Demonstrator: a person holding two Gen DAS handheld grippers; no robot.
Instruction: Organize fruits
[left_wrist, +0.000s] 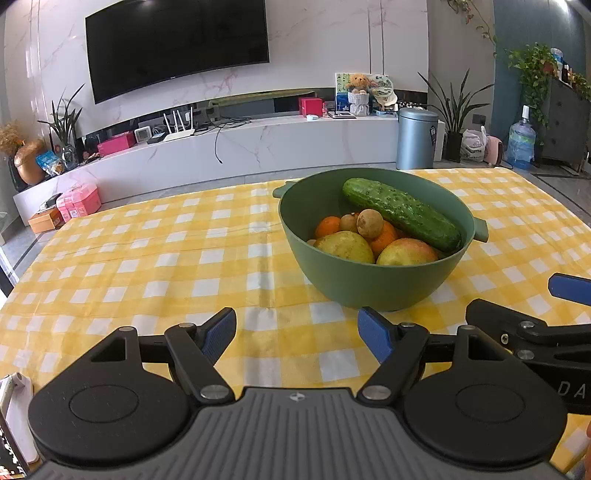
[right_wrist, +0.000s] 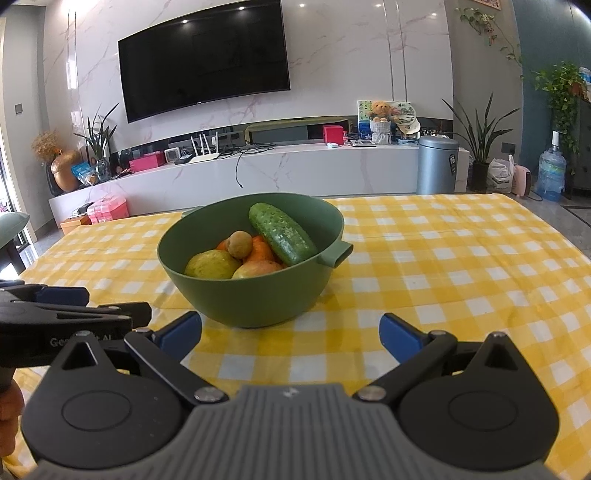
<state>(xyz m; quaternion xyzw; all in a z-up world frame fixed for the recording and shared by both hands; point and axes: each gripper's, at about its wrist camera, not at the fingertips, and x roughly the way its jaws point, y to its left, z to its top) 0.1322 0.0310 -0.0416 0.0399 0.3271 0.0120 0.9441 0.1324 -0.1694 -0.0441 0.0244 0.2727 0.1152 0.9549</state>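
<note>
A round, dark green plastic bowl (left_wrist: 373, 284) with two small side handles stands on the desk (left_wrist: 147, 258), which is covered by a yellow-and-white checked cloth. The bowl sits toward the middle of the desk, just beyond both tools.

Inside the bowl: a long, bumpy green cucumber (left_wrist: 400, 213) lies slanted across the top of the pile, its near end by the right rim. Under it are a small round brown fruit (left_wrist: 370, 223), orange citrus fruits (left_wrist: 328, 226), a yellow-green pear-like fruit (left_wrist: 345, 246) at the near left, and a red-yellow apple (left_wrist: 406, 252) at the near right. All fruit lies in the bowl; none shows on the cloth.

The left tongs (left_wrist: 297, 334) hover low over the cloth, near the bowl and slightly left of it, blue pads spread wide, nothing between them. The right tongs (right_wrist: 290, 336) are likewise released and empty, the bowl just beyond the gap and a little left. Each tool shows at the edge of the other's view, side by side.

Far background: a wall-mounted black television (left_wrist: 177, 44) above a long white marble-look cabinet (left_wrist: 236, 151).
</note>
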